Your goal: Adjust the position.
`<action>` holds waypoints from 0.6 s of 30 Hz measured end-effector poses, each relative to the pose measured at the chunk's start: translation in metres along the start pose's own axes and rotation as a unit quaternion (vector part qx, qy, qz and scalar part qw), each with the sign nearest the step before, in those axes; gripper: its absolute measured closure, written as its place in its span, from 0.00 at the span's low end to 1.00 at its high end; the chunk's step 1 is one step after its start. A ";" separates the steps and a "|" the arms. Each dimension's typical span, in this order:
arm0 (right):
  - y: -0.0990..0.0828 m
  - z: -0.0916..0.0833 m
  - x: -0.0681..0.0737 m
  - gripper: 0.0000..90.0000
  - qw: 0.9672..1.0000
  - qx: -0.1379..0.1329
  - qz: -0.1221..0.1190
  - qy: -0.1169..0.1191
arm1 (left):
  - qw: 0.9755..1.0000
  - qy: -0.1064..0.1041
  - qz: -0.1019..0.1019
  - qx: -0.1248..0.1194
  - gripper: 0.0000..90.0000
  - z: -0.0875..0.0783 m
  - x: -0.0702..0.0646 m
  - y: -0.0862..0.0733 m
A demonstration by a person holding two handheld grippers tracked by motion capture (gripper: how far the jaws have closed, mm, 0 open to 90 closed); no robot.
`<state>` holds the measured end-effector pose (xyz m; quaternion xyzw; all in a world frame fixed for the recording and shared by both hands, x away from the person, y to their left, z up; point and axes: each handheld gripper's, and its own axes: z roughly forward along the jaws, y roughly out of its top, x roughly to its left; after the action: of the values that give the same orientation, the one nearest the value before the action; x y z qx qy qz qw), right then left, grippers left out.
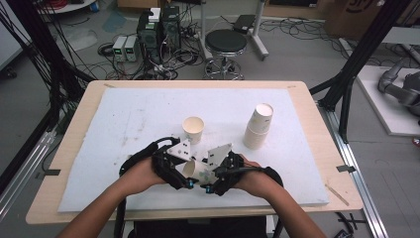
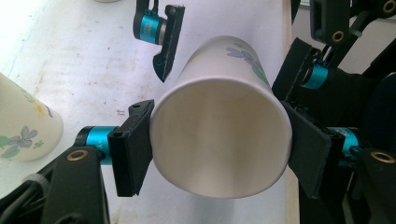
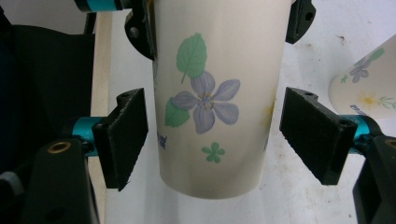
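A white paper cup (image 1: 198, 171) printed with purple flowers lies on its side in the air between both hands, near the table's front edge. My left gripper (image 2: 219, 149) is shut on the cup (image 2: 219, 140) close to its open rim, one pad pressed to each side. My right gripper (image 3: 215, 140) straddles the cup's (image 3: 215, 93) base end, and a narrow gap shows between its pads and the cup wall. One right fingertip (image 2: 167, 39) stands clear of the cup in the left gripper view.
A single upright cup (image 1: 193, 129) stands mid-table just beyond the hands. A leaning stack of cups (image 1: 259, 126) stands to the right. White foam sheet (image 1: 148, 114) covers the wooden table. A stool (image 1: 225, 44) and computers sit on the floor beyond.
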<state>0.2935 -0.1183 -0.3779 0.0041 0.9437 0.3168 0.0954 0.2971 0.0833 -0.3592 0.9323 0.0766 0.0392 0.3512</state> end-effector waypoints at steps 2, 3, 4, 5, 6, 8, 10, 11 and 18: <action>0.000 0.001 0.000 0.28 1.000 0.002 -0.002 0.001 | 1.000 0.001 0.003 0.004 0.34 0.001 0.000 0.000; 0.001 0.002 0.000 0.28 1.000 0.003 -0.002 0.002 | 1.000 0.001 0.002 0.005 0.34 0.001 0.000 0.000; 0.001 0.002 0.000 0.29 1.000 0.004 -0.003 0.003 | 1.000 0.001 0.002 0.006 0.34 0.001 0.000 0.001; 0.001 0.003 0.000 0.30 1.000 0.006 -0.003 0.003 | 1.000 0.001 0.002 0.006 0.34 0.001 0.000 0.001; 0.001 0.004 0.000 0.31 1.000 0.007 -0.004 0.004 | 1.000 0.001 0.003 0.007 0.34 0.001 -0.001 0.001; 0.001 0.005 0.001 0.32 1.000 0.012 -0.008 0.006 | 1.000 0.001 0.004 0.009 0.34 0.002 -0.001 0.003; 0.002 0.006 0.001 0.38 1.000 0.016 -0.010 0.009 | 1.000 0.000 0.006 0.007 0.34 0.002 -0.002 0.004; 0.002 0.007 0.001 0.38 1.000 0.018 -0.011 0.007 | 1.000 0.003 0.007 0.008 0.34 0.002 -0.002 0.004; -0.001 0.009 0.002 0.41 1.000 0.016 -0.004 0.008 | 1.000 0.001 0.001 -0.004 0.34 0.005 -0.003 0.001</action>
<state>0.2934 -0.1138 -0.3860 -0.0007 0.9494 0.3011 0.0893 0.2949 0.0790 -0.3622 0.9310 0.0760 0.0411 0.3546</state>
